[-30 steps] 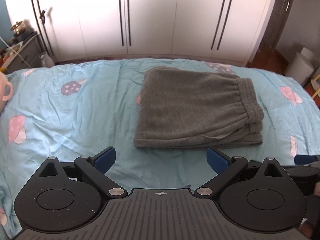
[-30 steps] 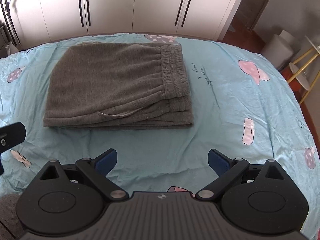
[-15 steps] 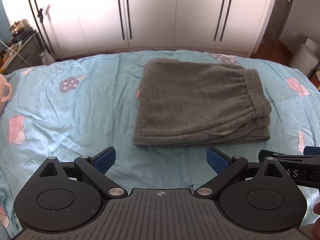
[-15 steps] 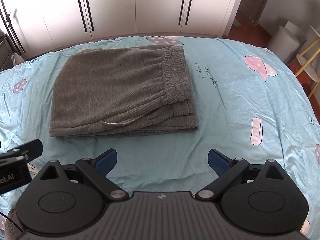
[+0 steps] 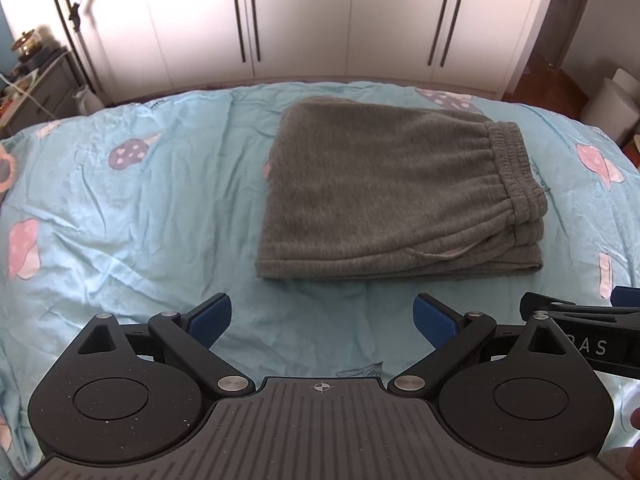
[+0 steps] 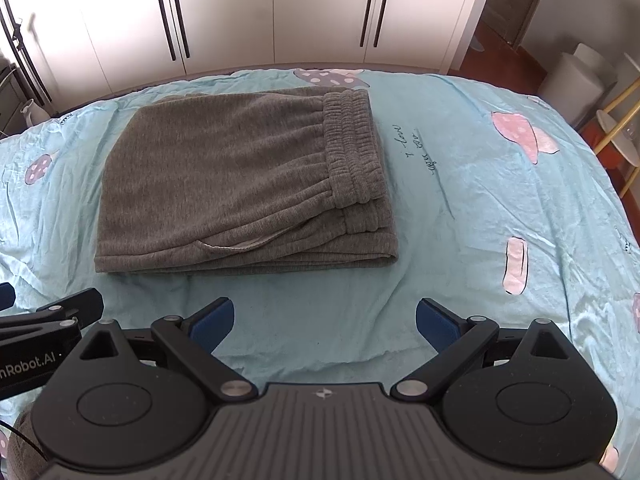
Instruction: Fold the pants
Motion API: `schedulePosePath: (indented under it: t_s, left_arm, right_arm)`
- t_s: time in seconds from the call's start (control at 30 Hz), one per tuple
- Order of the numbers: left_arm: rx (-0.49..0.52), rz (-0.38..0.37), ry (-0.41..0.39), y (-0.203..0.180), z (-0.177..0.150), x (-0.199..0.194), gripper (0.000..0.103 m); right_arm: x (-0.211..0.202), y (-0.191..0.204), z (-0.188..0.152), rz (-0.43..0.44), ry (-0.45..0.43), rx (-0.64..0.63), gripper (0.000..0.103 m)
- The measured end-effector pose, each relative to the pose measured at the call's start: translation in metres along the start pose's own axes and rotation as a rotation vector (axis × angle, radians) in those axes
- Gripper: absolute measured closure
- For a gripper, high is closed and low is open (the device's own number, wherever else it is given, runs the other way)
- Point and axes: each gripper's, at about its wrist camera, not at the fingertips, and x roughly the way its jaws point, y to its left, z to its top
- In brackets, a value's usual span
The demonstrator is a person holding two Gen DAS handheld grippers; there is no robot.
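Observation:
Grey fleece pants (image 5: 384,192) lie folded in a flat stack on the light blue bedsheet (image 5: 140,208), waistband at the right end. They also show in the right wrist view (image 6: 236,184). My left gripper (image 5: 323,316) is open and empty, held above the sheet in front of the stack's near edge. My right gripper (image 6: 325,320) is open and empty, also just short of the near edge. Neither touches the pants. The right gripper's side shows at the right edge of the left view (image 5: 580,320).
The bed's sheet has mushroom prints. White wardrobe doors (image 5: 320,20) stand behind the bed. A grey dresser (image 5: 36,92) with clutter is at the far left. A white bin (image 6: 576,76) and a yellow-legged stand (image 6: 620,128) are off the bed's right side.
Both grippers have drawn slightly back and shifted, so the folded pants sit more centred in each view. The two grippers have come closer together. The pants have not moved.

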Motion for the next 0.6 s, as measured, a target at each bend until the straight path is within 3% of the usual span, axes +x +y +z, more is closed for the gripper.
schedulePosePath:
  t_s: [0.6]
  left_arm:
    - [-0.005,0.007,0.013,0.0007,-0.0002,0.0029,0.003]
  right_arm:
    - [0.0002,-0.0054,-0.0015,0.002,0.006,-0.01,0.005]
